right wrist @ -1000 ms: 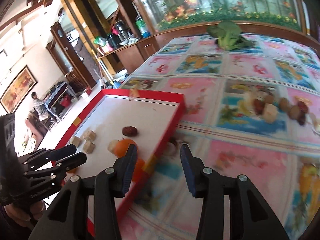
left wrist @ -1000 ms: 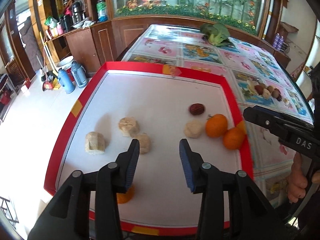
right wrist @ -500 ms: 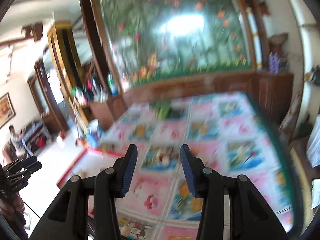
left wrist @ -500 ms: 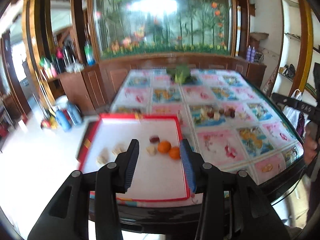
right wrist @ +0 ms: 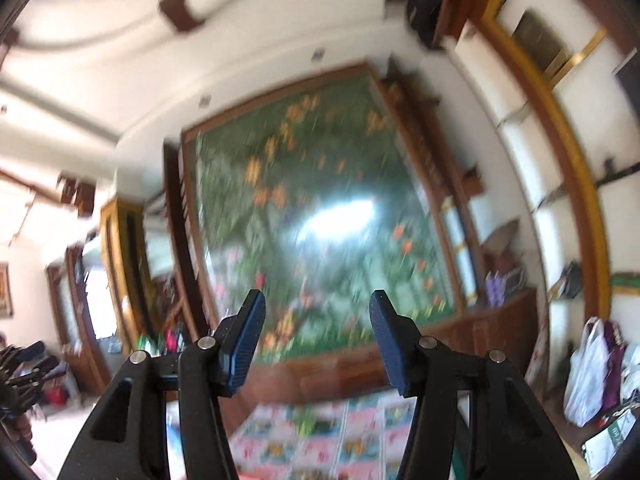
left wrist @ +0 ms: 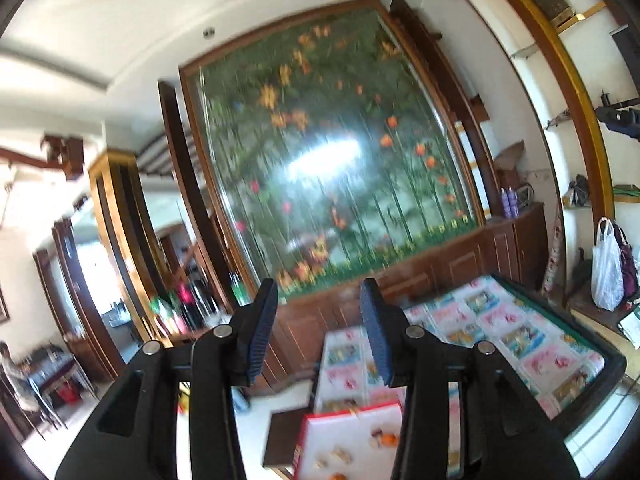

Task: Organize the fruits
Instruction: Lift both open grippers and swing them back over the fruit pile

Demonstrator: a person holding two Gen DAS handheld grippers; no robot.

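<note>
Left gripper [left wrist: 318, 328]: spread, empty | right gripper [right wrist: 318, 344]: jaws just widened, empty | both raised off red-rimmed tray [left wrist: 306, 436]; oranges [left wrist: 387, 438] grouped at its right edge | sorting probably finished.

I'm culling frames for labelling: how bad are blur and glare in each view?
Left wrist: moderate motion blur, though the red-edged tray and oranges stay legible; white glare on the flower mural. Right wrist: heavier streaking, larger glare, table smeared. Both show fisheye bending.
</note>
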